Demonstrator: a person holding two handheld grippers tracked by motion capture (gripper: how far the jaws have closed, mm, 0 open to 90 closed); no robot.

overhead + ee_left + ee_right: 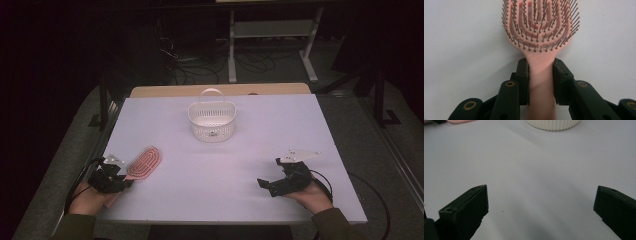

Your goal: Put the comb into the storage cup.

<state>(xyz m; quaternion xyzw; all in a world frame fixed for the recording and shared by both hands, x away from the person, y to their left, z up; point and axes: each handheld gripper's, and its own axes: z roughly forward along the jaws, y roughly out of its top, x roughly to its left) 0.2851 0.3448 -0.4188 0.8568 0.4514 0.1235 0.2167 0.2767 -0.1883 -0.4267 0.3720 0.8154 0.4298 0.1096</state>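
A pink hairbrush (145,162) lies bristles-up on the white tabletop (240,150) near the front left. My left gripper (127,180) is shut on its handle. In the left gripper view both black pads press the sides of the handle just below the hairbrush head (540,25), with the left gripper (541,62) pointing along the brush. My right gripper (269,172) rests at the front right, jaws wide apart with bare table between them (541,197). A white slotted basket (212,127) with a raised handle stands at the middle back.
The basket's base (552,124) appears at the top of the right gripper view. A wooden strip (220,90) edges the table's far side. Beyond it, on the dark floor, are cables and a white frame (270,30).
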